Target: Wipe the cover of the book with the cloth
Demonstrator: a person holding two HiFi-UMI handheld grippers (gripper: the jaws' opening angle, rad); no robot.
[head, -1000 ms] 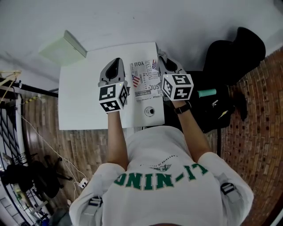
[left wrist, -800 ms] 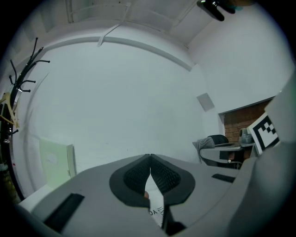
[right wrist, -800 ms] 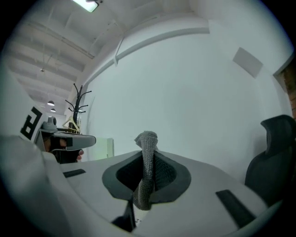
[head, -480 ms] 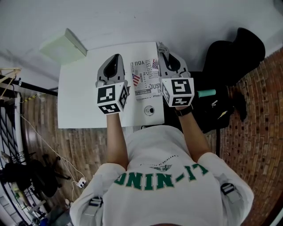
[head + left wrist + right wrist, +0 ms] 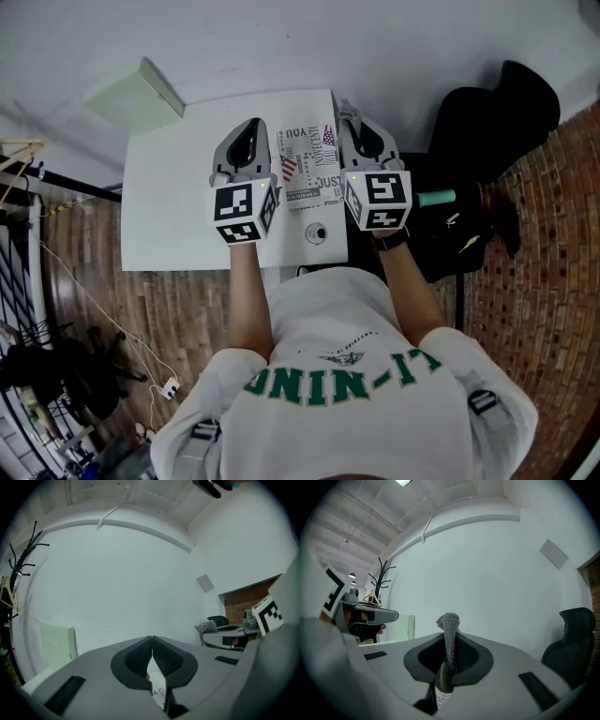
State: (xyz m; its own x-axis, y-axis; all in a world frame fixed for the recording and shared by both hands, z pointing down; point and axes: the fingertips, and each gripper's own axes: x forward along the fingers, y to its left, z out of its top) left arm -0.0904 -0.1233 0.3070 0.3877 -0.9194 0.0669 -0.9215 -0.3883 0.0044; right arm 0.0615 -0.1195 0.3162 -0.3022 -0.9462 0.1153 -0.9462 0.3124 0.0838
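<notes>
Small office or test rm, by the look: white desk (image 5: 169, 216), black office chair (image 5: 574, 634), coat rack (image 5: 380, 582) against plain white wall, brick wall section (image 5: 244, 599), wood-plank floor (image 5: 141, 309), ceiling light (image 5: 404, 482).

A grey knitted cloth (image 5: 450, 630) is seen against the black ribbed pads of the grey right tool (image 5: 451, 641). The left tool (image 5: 152, 639) is likewise coloured grey with black textured pads, and black-and-white square markers are borne by both. The book (image 5: 307, 167) is covered in white with black lettering and a small red, white and blue flag, the counter (image 5: 178, 216) is coloured plain white, and a white shirt (image 5: 347, 375) is marked with green letters.
</notes>
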